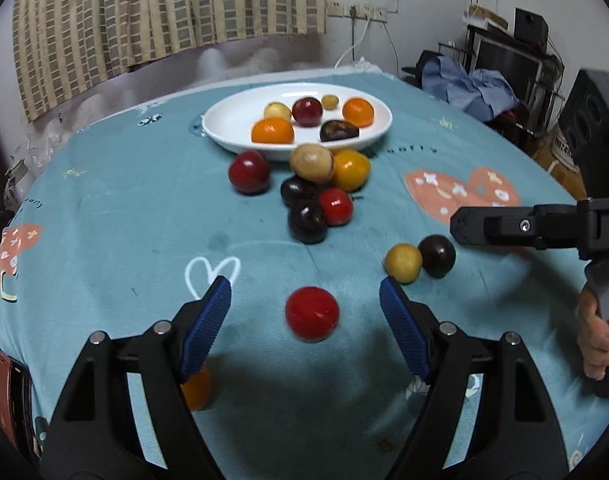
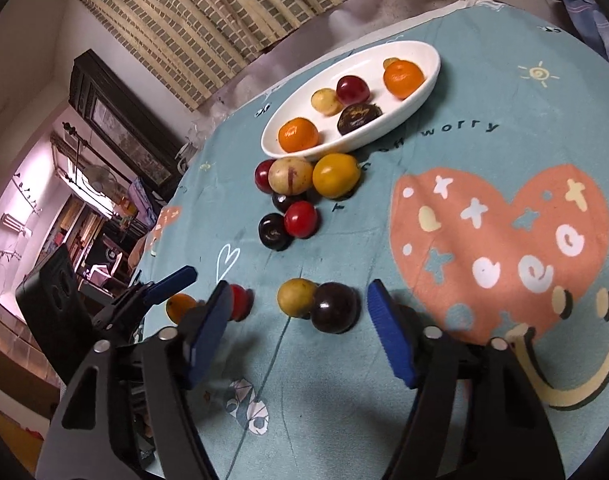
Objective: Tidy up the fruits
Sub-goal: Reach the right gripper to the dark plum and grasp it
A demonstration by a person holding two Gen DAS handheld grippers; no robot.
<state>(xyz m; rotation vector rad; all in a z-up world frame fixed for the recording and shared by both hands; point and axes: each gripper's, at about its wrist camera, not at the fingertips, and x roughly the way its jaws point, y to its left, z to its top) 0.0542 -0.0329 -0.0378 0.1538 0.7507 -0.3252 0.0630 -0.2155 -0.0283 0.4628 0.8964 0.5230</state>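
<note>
Here the red fruit (image 1: 312,313) lies between the left gripper's (image 1: 305,300) spread jaws.

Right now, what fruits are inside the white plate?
The white plate holds two oranges, a red plum, a dark fruit, and two yellowish fruits. The far one hides behind an orange in the right wrist view.

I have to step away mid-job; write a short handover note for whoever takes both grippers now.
Left gripper: open, empty, red fruit between its fingers, untouched.
Right gripper: open, empty, facing the yellow fruit touching the dark plum.
Done: six fruits in the white plate.
Left: the cluster in front of the plate, those three, and the orange fruit under the left finger.
</note>
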